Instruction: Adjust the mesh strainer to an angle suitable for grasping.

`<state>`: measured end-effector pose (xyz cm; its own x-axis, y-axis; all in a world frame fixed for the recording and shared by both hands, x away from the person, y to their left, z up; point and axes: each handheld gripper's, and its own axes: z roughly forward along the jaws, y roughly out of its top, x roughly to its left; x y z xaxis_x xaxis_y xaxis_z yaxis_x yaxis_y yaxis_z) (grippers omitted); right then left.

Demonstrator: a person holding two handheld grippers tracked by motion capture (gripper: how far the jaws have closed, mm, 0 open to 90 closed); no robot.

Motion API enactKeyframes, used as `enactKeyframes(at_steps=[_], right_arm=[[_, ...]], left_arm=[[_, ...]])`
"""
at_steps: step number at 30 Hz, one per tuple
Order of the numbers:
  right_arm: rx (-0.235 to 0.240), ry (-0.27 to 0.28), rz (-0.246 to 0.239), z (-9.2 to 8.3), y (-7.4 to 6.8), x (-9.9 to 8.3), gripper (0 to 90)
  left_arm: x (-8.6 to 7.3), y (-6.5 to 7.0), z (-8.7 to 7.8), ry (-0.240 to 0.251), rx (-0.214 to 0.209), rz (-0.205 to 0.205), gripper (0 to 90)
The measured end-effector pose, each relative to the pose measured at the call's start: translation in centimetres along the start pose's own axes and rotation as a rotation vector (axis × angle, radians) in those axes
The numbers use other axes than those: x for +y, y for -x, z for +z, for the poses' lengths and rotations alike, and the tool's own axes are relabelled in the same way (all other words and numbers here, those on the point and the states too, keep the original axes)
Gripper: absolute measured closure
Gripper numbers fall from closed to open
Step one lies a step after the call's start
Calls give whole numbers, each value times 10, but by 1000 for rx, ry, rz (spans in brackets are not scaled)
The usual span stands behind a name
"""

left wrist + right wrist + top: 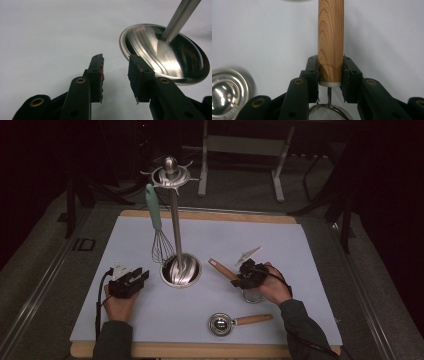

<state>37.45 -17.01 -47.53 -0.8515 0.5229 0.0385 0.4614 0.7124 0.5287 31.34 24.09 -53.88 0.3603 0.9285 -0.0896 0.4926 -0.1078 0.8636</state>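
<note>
Right tool [330, 75] around wooden-handled mesh strainer [331, 35]

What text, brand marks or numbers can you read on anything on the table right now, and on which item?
None can be read.
Ladle bowl, rim nearest the right gripper's camera: a short stamped mark, too small and blurred to read.
Strainer's wooden handle: wood grain, no print.
Stand base, whisk and white mat: no lettering visible.
</note>
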Motion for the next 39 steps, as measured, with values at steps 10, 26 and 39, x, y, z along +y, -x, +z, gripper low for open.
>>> enactKeyframes(at_steps=[10, 26, 39], right_arm=[[5, 121, 26, -8, -11, 4, 708], [17, 229, 31, -25, -21, 14, 708], [9, 292, 24, -39, -26, 24, 708]], left_arm=[[0, 0, 0, -1, -1, 5, 650], [0, 1, 0, -3, 0, 9, 650], [0, 1, 1, -4, 0, 10, 650]])
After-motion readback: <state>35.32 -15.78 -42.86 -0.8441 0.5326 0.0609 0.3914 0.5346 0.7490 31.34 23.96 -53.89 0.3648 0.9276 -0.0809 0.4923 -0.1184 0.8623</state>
